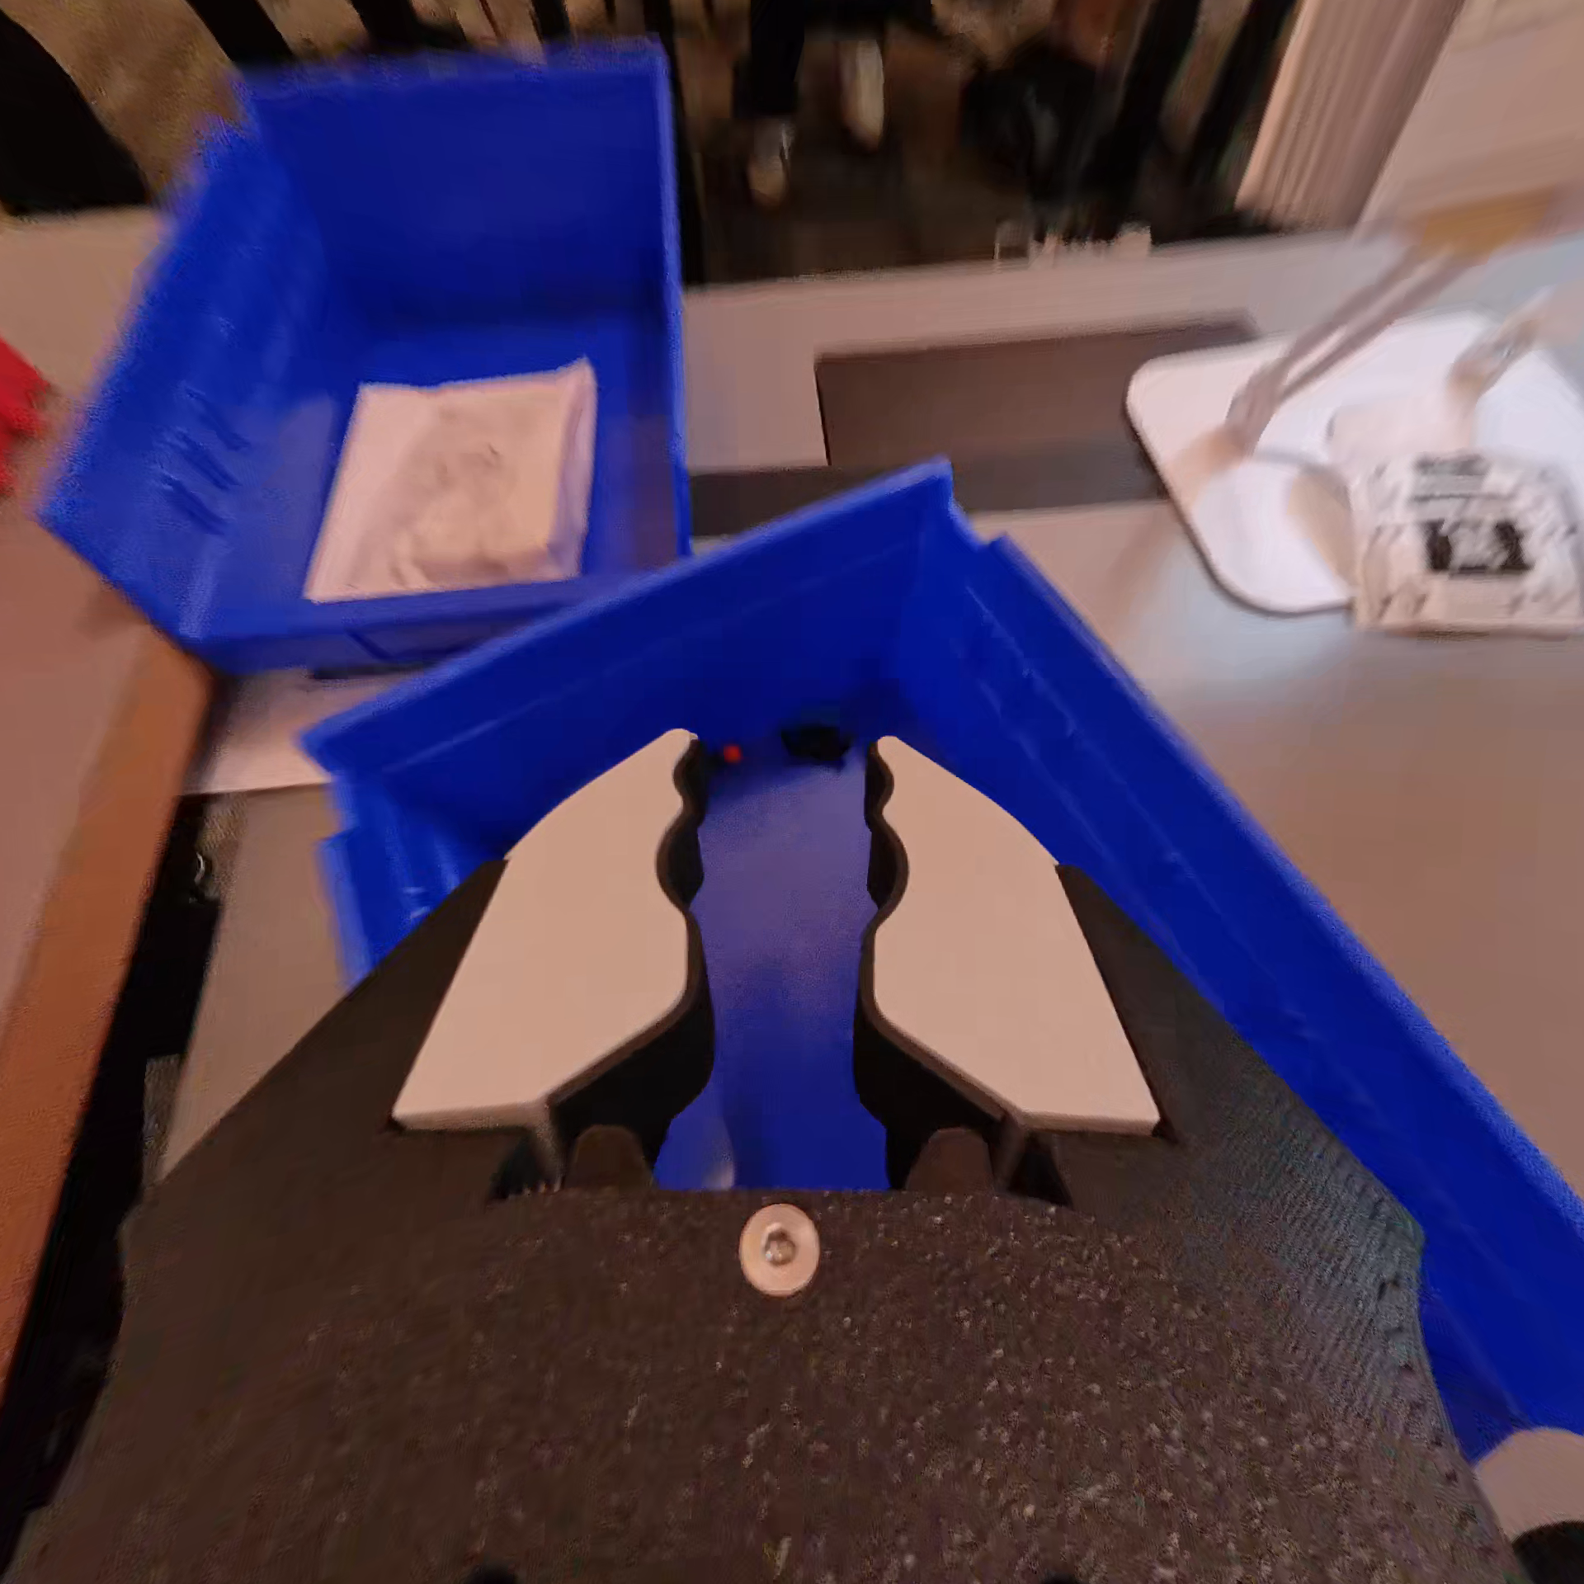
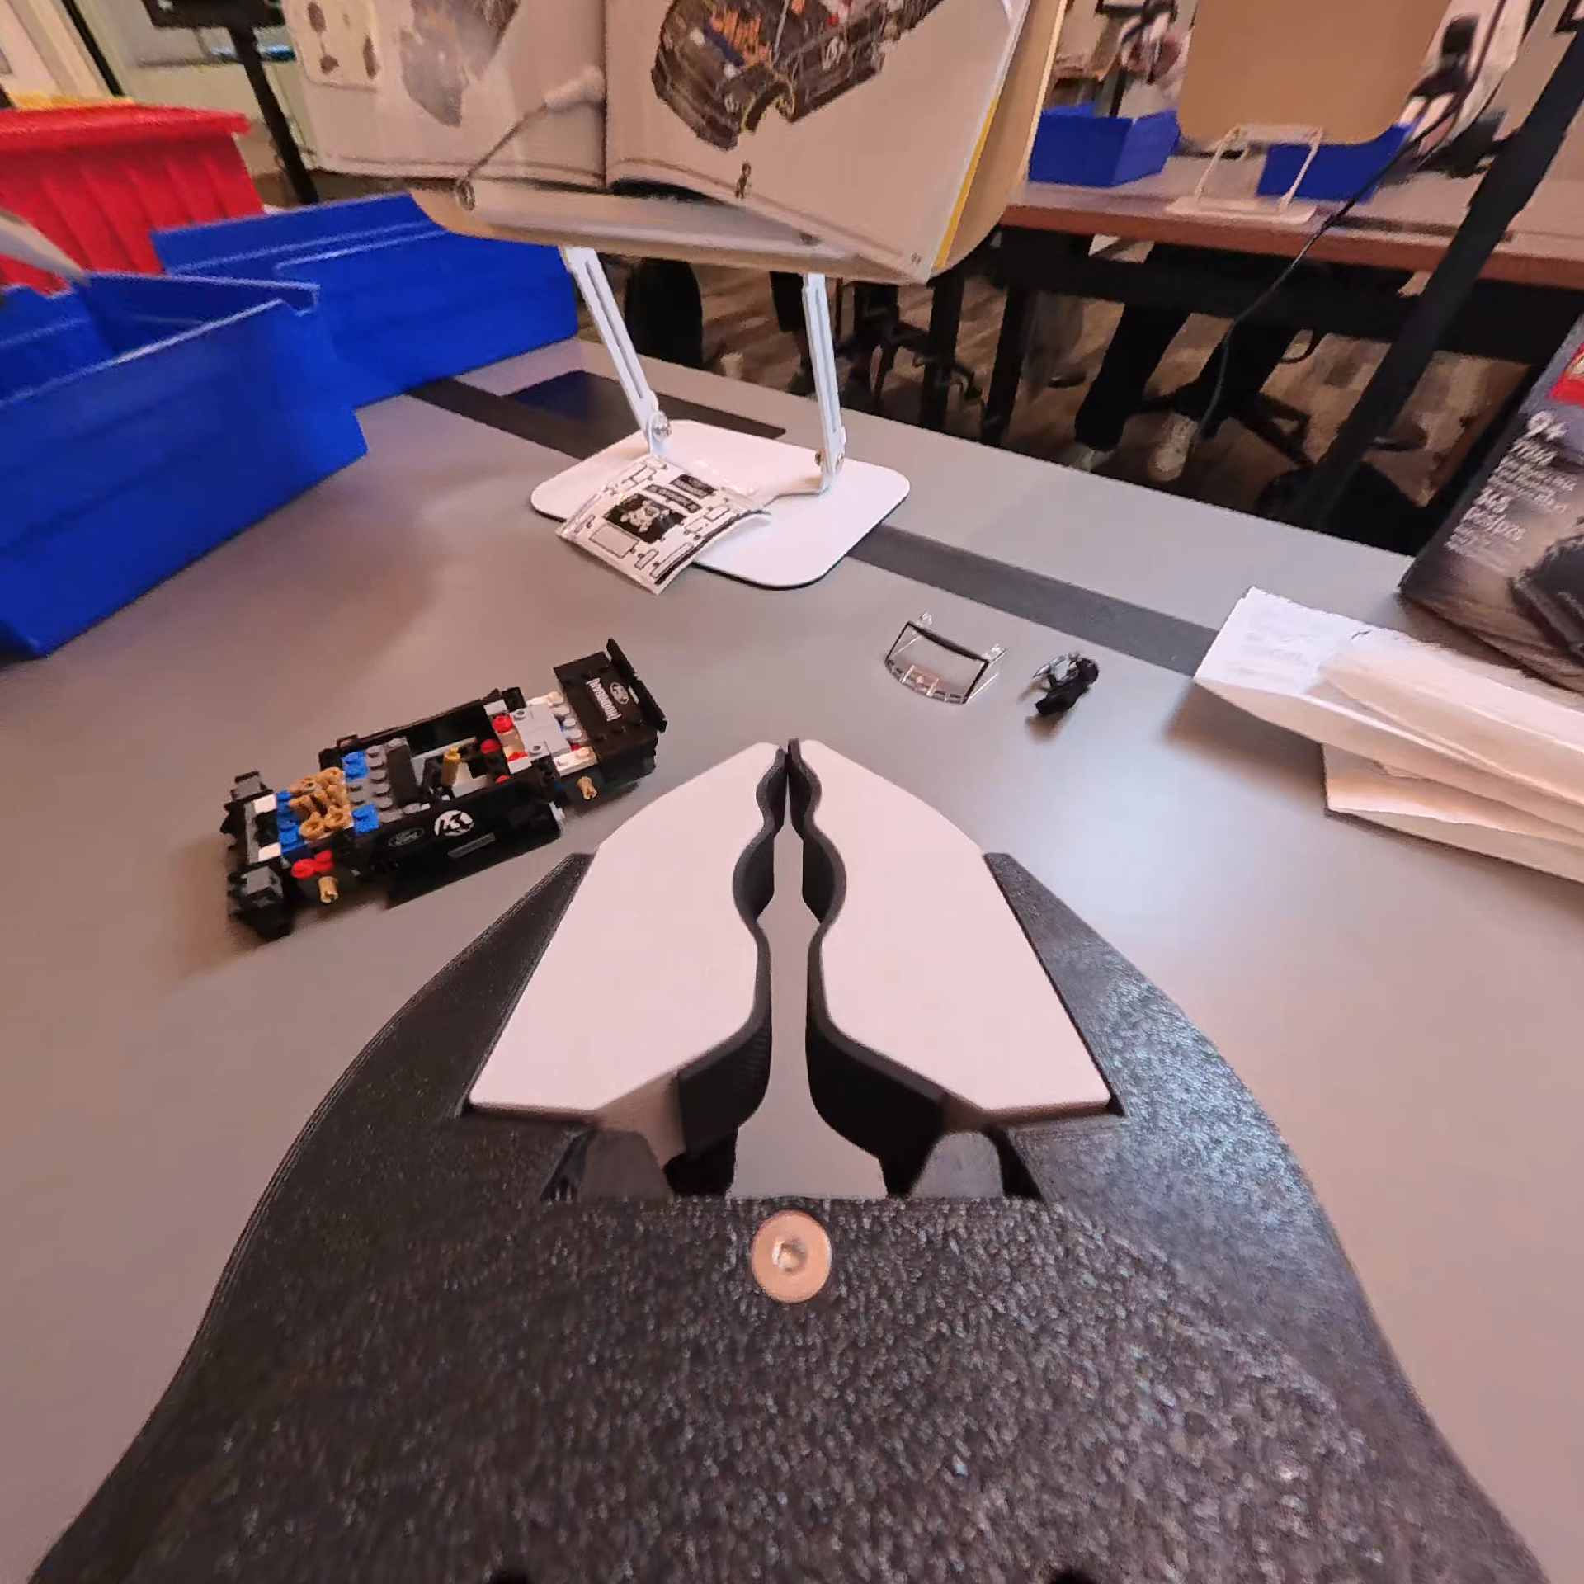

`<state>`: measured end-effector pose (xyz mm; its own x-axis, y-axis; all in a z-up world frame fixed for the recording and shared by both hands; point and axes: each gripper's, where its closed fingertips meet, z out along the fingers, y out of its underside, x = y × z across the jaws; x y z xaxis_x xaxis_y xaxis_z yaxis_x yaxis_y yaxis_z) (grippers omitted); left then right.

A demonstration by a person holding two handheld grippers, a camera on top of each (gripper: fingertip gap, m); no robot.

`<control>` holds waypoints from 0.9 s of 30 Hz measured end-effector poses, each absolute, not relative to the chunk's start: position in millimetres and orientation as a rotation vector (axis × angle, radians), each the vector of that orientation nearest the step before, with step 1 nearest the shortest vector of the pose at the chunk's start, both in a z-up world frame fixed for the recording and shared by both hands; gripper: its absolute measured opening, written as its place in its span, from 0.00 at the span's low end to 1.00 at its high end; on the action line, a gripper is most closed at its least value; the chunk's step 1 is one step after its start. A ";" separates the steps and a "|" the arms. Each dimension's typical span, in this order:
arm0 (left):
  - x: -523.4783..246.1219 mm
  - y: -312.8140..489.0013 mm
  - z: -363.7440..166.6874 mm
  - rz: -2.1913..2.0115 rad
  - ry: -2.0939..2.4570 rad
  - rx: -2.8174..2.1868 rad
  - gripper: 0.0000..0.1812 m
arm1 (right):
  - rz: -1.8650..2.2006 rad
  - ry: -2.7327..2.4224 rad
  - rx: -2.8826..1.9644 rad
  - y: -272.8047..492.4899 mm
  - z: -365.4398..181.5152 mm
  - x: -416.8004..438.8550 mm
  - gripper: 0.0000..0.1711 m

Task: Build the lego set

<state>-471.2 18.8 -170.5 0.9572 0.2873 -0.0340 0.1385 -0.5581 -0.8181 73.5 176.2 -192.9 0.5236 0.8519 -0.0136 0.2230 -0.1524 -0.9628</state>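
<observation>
The left claw [image 1: 782, 754] is spread wide inside a blue bin [image 1: 1071, 686], its tips near the far corner where a small red piece [image 1: 731, 754] and a dark piece [image 1: 813, 741] lie — blur hides their shapes. A second blue bin [image 1: 257, 411] behind holds a pale bag [image 1: 463, 489]. The right claw [image 2: 787, 747] is pressed together, holding nothing, above the grey counter [image 2: 1200, 986]. The half-built lego car [image 2: 429, 789] sits just left of it; a clear windscreen piece [image 2: 941, 664] and a small black part [image 2: 1063, 681] lie beyond — near the white book stand [image 2: 771, 514]

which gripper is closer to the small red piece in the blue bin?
Left. Left gripper is inside the blue bin, tips beside the small red piece. Right gripper hangs over the table.
</observation>
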 end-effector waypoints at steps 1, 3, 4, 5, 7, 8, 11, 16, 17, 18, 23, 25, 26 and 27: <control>-471.2 29.0 -189.6 0.207 -0.283 -2.229 0.20 | 0.713 -0.916 -1.659 177.0 -191.2 74.3 0.00; -474.0 49.5 -226.1 0.194 -0.303 -2.313 0.20 | 0.713 -0.911 -1.659 177.4 -191.6 75.1 0.00; -474.0 59.2 -243.1 0.134 -0.357 -2.340 0.20 | 0.712 -0.910 -1.665 177.5 -193.1 75.3 0.01; -476.2 67.2 -257.2 0.100 -0.404 -2.354 0.20 | 0.710 -0.913 -1.670 177.0 -194.7 75.3 0.01; -490.8 73.7 -279.5 0.154 -0.459 -2.398 0.20 | 0.701 -0.926 -1.675 175.6 -197.7 75.0 0.01; -496.5 74.9 -287.0 0.167 -0.485 -2.412 0.20 | 0.698 -0.931 -1.676 175.0 -198.8 74.8 0.01; -504.5 77.4 -292.9 0.172 -0.512 -2.412 0.14 | 0.699 -0.950 -1.675 173.1 -202.2 73.3 0.01; -497.1 75.9 -282.2 0.106 -0.447 -2.393 0.03 | 0.723 -0.960 -1.683 171.4 -205.4 69.7 0.01; -496.4 75.0 -269.9 0.127 -0.428 -2.351 0.03 | 0.720 -0.961 -1.676 170.7 -204.5 69.5 0.01; -490.2 77.6 -249.7 0.124 -0.384 -2.266 0.03 | 0.717 -0.962 -1.666 169.8 -203.1 69.3 0.01; -393.0 72.6 -128.2 0.237 0.030 -1.860 0.02 | 0.842 -1.012 -1.584 149.6 -192.3 49.2 0.02; -326.7 65.8 -98.3 0.267 0.227 -1.757 0.02 | 0.951 -1.059 -1.555 132.3 -185.3 31.0 0.04; -291.4 62.5 -88.3 0.264 0.317 -1.708 0.02 | 0.997 -1.090 -1.548 123.0 -181.8 21.2 0.05; -257.3 59.2 -81.9 0.266 0.407 -1.664 0.02 | 1.036 -1.126 -1.542 113.3 -178.3 11.3 0.08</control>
